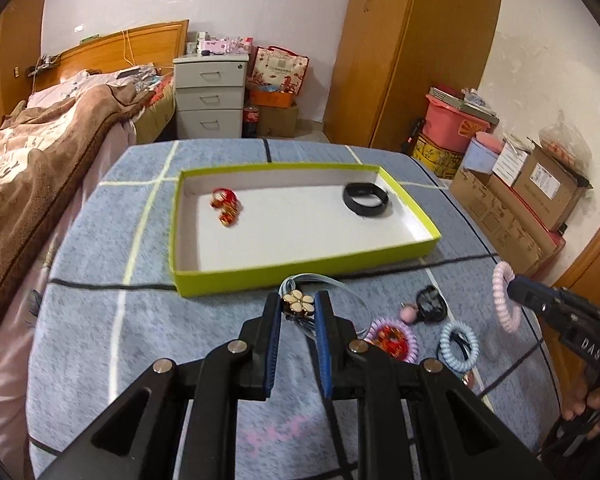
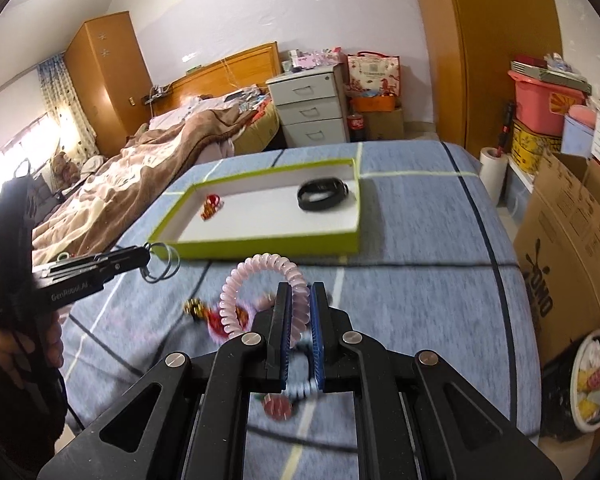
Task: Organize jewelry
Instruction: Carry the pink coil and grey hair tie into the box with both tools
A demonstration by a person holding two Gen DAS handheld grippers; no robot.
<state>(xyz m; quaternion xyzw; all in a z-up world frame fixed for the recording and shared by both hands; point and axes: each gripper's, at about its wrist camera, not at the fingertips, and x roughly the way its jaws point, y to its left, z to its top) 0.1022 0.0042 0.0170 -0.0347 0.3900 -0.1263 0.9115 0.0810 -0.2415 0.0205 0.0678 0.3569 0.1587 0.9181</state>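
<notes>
A green-walled white tray (image 1: 260,274) (image 2: 260,246) lies on the blue cloth. In it are a red-gold ornament (image 1: 226,206) (image 2: 211,206) and a black band (image 1: 365,199) (image 2: 322,194). My left gripper (image 1: 298,306) (image 2: 146,258) is shut on a flower hair tie with pale loops (image 1: 298,304) (image 2: 162,266), held just before the tray's near wall. My right gripper (image 2: 300,300) (image 1: 512,286) is shut on a pink spiral hair tie (image 2: 256,292) (image 1: 504,300), lifted above the cloth.
On the cloth near the grippers lie a purple spiral tie with a red ornament (image 1: 394,338), a pale blue spiral tie (image 1: 458,346), a black clip with a pink bead (image 1: 430,304) and a gold-red piece (image 2: 198,308). A bed is left; cardboard boxes (image 2: 568,240) are right.
</notes>
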